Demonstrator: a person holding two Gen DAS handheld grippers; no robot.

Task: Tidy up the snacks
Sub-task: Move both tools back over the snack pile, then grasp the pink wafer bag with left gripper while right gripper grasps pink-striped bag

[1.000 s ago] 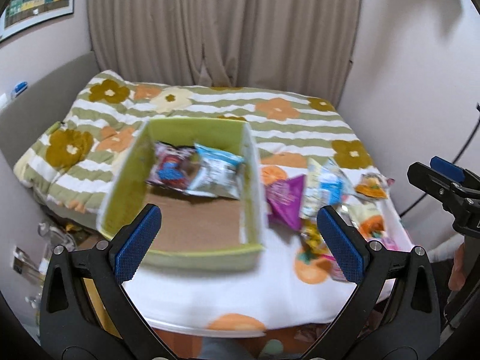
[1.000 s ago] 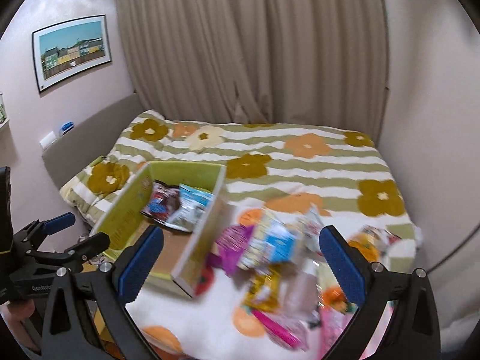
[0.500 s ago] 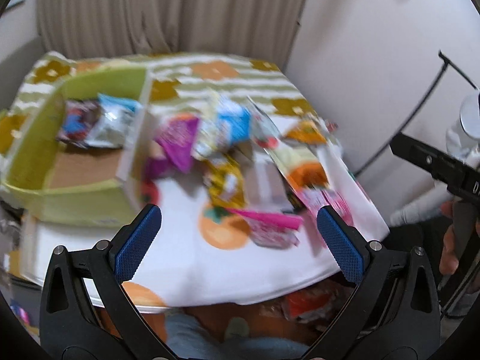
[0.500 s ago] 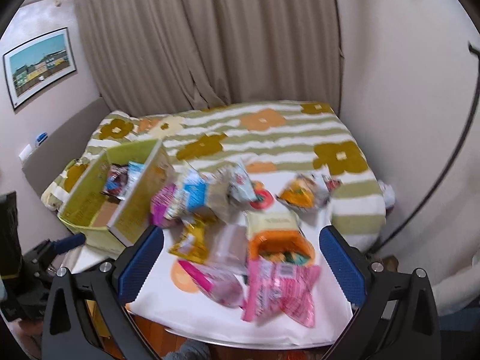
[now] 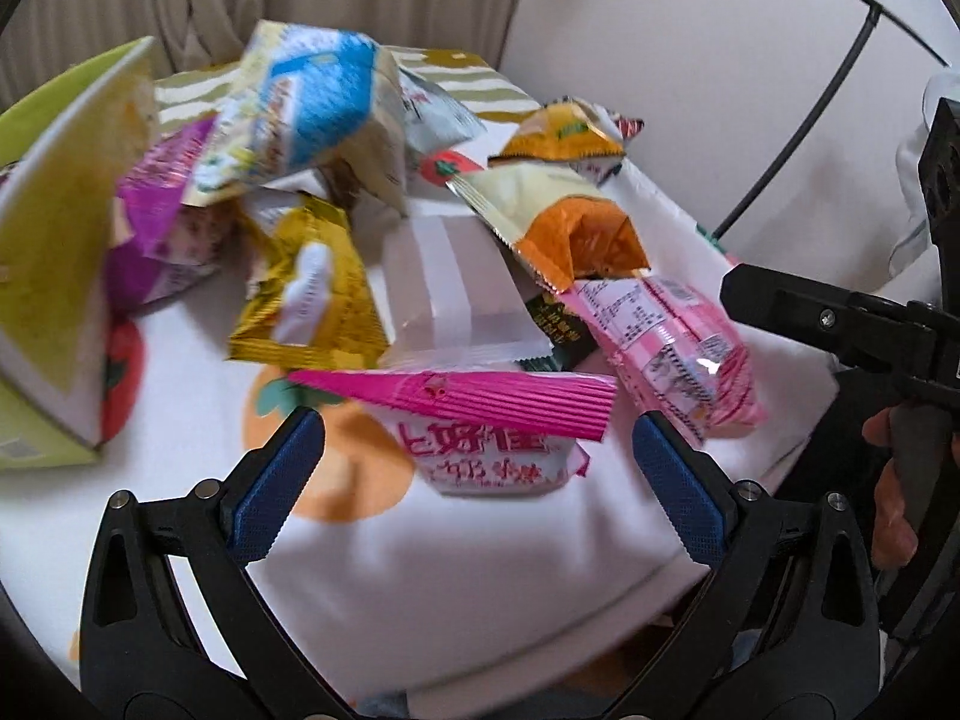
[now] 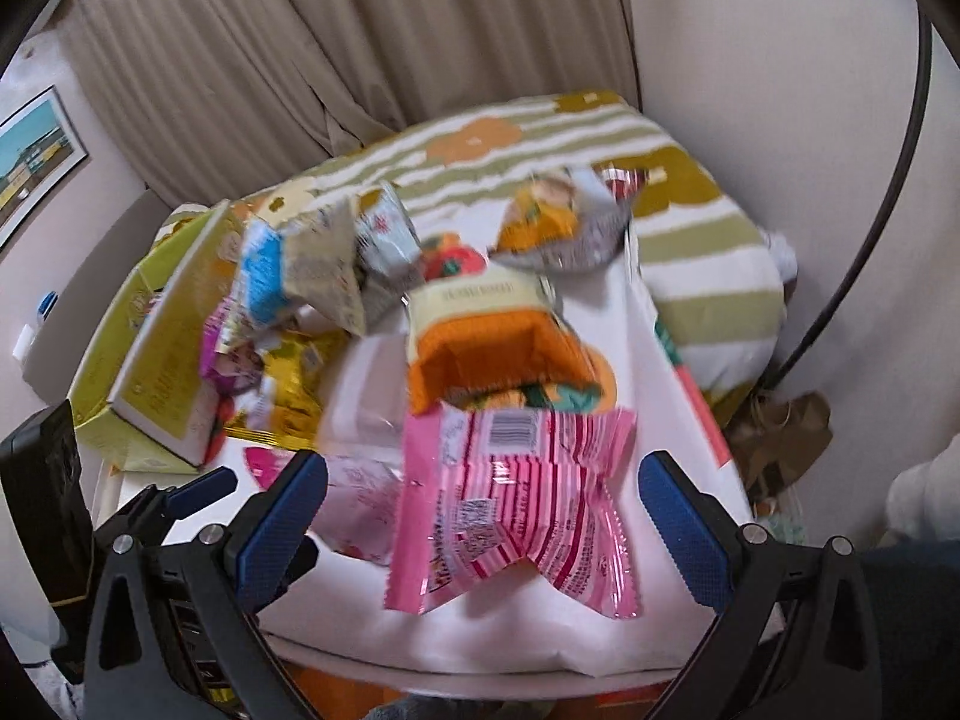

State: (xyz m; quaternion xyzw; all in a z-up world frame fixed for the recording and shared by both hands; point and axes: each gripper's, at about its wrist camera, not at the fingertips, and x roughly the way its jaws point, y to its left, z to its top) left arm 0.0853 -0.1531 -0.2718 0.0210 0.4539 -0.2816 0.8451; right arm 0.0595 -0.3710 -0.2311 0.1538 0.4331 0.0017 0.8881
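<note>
A pile of snack packets lies on a white cloth-covered table [image 5: 450, 570]. My left gripper [image 5: 480, 474] is open, its fingers either side of a magenta-topped pink packet [image 5: 480, 420]. My right gripper [image 6: 483, 516] is open around a pink striped packet [image 6: 516, 498]. Behind lie an orange and cream bag [image 6: 480, 336], a gold packet [image 5: 312, 294], a white packet [image 5: 456, 294], a purple packet [image 5: 162, 222] and a blue and yellow bag [image 5: 306, 102]. A green box [image 6: 156, 336] stands at the left.
A striped flowered bed [image 6: 690, 228] lies behind the table, with beige curtains [image 6: 360, 60] beyond. A wall stands close on the right, with a black cable [image 6: 870, 240] along it. The right gripper's body [image 5: 840, 324] shows at the right of the left wrist view.
Both grippers have swung right from the green box and dropped close to the snack pile. Both stay open.
</note>
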